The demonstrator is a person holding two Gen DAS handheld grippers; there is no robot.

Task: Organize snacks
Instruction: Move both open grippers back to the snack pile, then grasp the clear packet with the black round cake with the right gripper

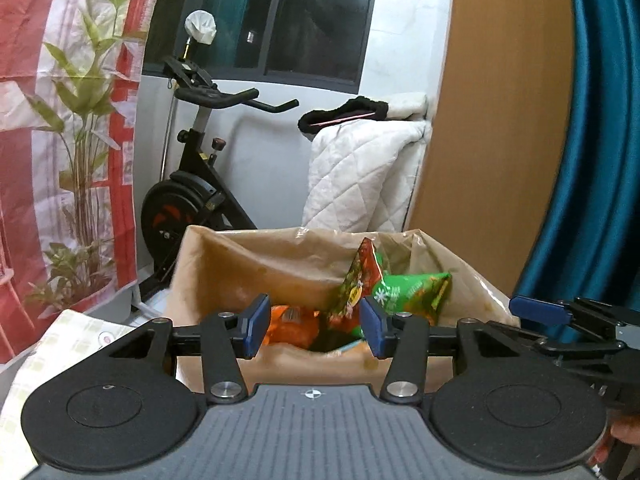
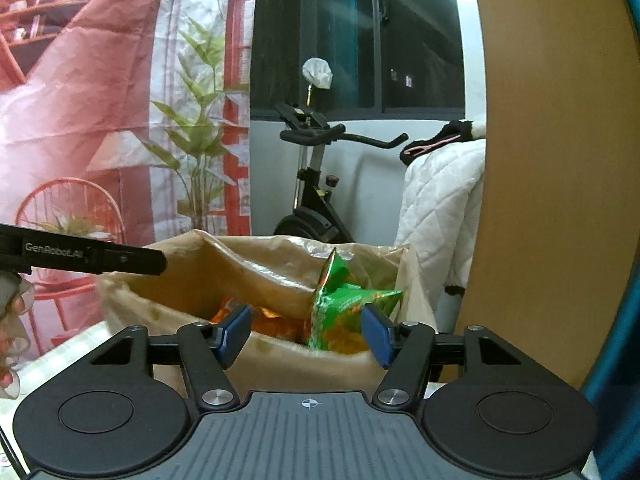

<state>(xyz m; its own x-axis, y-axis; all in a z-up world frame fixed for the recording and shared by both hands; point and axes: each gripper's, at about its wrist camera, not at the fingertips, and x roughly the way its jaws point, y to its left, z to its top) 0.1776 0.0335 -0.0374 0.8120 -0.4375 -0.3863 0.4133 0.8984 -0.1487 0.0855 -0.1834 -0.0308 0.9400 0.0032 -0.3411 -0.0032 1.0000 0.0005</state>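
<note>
A cardboard box (image 1: 208,264) lined with a thin plastic bag stands in front of both grippers, seen also in the right wrist view (image 2: 264,356). Inside lie green snack bags (image 1: 408,292) (image 2: 344,304), a red-green bag (image 1: 360,276) standing on end, and orange packs (image 1: 292,324) (image 2: 276,322). My left gripper (image 1: 314,324) hovers at the box's near rim, open, with nothing between its pads. My right gripper (image 2: 306,332) is likewise open above the near rim; the green bag lies beyond its pads, untouched. One blue finger (image 1: 536,306) of the right gripper shows at the left view's right edge.
The box sits on a table with a pale checked cloth (image 1: 64,340). Behind it stand an exercise bike (image 1: 192,184), a white quilted blanket (image 1: 360,176), a wooden panel (image 1: 500,120) and a teal curtain (image 1: 592,160). A printed backdrop (image 2: 100,120) hangs at left. A hand (image 2: 8,320) holds the left gripper.
</note>
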